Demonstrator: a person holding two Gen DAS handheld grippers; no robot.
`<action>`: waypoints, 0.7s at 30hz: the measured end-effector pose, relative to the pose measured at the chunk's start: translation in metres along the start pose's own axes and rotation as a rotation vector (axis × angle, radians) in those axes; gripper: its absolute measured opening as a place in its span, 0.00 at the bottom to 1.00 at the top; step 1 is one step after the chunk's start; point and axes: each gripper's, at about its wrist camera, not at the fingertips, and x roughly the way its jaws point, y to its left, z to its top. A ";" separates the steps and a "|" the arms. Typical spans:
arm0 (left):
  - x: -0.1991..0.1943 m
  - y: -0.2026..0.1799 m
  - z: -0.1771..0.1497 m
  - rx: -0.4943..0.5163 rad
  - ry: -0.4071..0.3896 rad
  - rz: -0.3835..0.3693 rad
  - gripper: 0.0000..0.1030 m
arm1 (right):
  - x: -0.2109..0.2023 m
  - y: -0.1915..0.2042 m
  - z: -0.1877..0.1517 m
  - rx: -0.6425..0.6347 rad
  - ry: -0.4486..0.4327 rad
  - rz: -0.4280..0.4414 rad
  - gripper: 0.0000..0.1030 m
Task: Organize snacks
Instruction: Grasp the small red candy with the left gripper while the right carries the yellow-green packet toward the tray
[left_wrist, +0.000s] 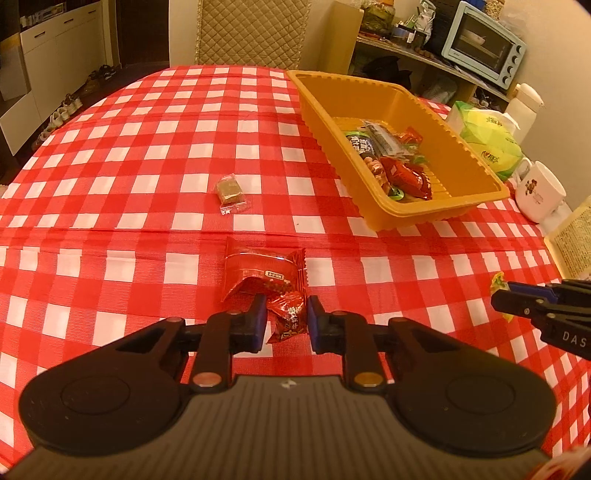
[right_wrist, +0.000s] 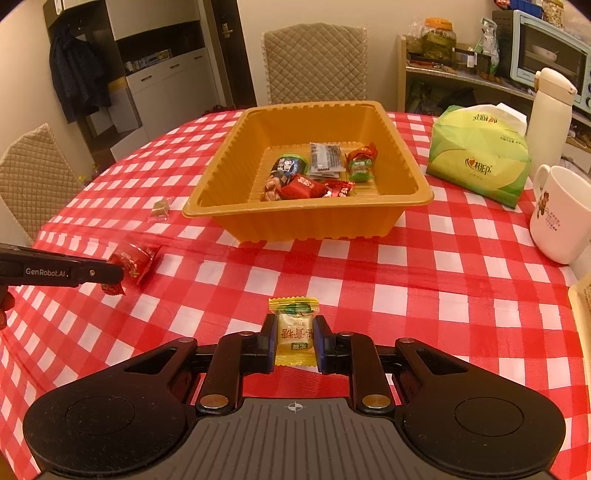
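Note:
My left gripper (left_wrist: 287, 312) is shut on a small red candy (left_wrist: 288, 319), low over the checked table. A larger red snack packet (left_wrist: 264, 269) lies just beyond its fingertips. A small clear-wrapped brown cube (left_wrist: 231, 192) lies farther out. My right gripper (right_wrist: 294, 338) is shut on a yellow candy (right_wrist: 294, 334) near the table. The orange tray (right_wrist: 306, 218) stands ahead of it and holds several wrapped snacks (right_wrist: 306, 173). The tray (left_wrist: 406, 218) is to the far right in the left wrist view. The right gripper's tip (left_wrist: 517, 301) shows there at the right edge.
A green tissue pack (right_wrist: 476, 155), a white flask (right_wrist: 550, 118) and a white mug (right_wrist: 561, 214) stand at the right of the table. A quilted chair (right_wrist: 316, 62) is behind the tray and another (right_wrist: 33, 177) at the left. A pale box edge (left_wrist: 570, 243) lies at the right.

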 end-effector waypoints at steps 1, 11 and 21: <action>-0.002 0.001 -0.001 0.003 -0.002 -0.001 0.20 | -0.001 0.001 0.000 0.000 -0.003 0.000 0.20; -0.032 0.013 -0.010 0.030 -0.018 -0.020 0.19 | -0.018 0.020 -0.002 0.006 -0.038 -0.013 0.20; -0.075 0.011 -0.010 0.098 -0.042 -0.088 0.19 | -0.045 0.034 -0.013 0.062 -0.073 -0.013 0.20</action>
